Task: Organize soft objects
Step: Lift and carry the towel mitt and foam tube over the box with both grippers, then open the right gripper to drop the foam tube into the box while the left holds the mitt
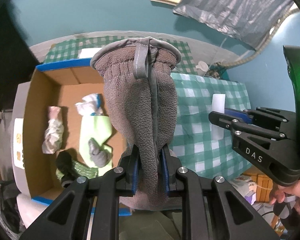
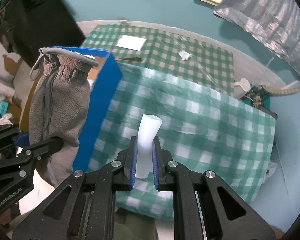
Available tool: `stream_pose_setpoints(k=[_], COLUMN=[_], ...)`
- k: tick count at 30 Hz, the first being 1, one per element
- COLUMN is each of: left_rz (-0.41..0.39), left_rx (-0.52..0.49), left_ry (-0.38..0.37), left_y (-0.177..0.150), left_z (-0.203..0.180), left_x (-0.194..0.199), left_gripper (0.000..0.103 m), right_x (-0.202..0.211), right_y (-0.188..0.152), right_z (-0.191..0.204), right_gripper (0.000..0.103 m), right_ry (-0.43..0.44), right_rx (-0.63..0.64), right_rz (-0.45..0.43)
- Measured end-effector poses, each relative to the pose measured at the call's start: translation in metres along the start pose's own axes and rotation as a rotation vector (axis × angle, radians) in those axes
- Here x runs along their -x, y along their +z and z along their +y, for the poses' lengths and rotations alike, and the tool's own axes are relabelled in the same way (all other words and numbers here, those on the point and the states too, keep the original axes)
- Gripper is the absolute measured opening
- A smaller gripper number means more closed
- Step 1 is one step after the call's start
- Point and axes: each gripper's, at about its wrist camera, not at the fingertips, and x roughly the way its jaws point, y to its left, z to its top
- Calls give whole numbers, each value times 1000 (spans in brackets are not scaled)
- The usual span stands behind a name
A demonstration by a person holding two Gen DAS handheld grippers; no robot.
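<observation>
Left gripper (image 1: 150, 164) is clamped on a grey-brown fleece mitten (image 1: 140, 104), blue pads pinching the lower body; the cuff with its hang loop (image 1: 140, 60) points away from the camera. The mitten hangs over the near right part of the open cardboard box (image 1: 70, 84), which already holds bundled cloths and a grey sock (image 1: 99, 154). Right gripper (image 2: 144, 158) is pinched on a small white rolled cloth (image 2: 148, 132), above the green checked tablecloth (image 2: 210, 120), right of the box's blue edge (image 2: 102, 108).

Both items look light, soft and floppy; the fleece is thick and compressible, unlikely to slip. A mid-body pinch works; a cuff grip would let it dangle lower.
</observation>
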Motion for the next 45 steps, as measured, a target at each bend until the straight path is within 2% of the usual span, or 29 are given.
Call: stream_pose_setpoints(k=[19, 36, 39, 41, 45], left_rz=[-28, -10, 2, 13, 14], left_rx=[149, 180, 173, 178, 189], left_ry=[60, 101, 115, 128, 150], left_y=[-26, -35, -33, -34, -35], left_z=[78, 132, 135, 138, 142], left_x=[23, 15, 10, 7, 8], left_gripper=[20, 21, 31, 42, 47], right_x=[-7, -33, -36, -37, -39], right_y=[29, 39, 42, 43, 46], right_z=[92, 149, 156, 161, 166], right_gripper=[11, 11, 11, 11, 14], right_ry=[61, 88, 88, 86, 86], right_rx=[158, 206, 208, 210, 213], right_rz=[-4, 28, 31, 31, 32])
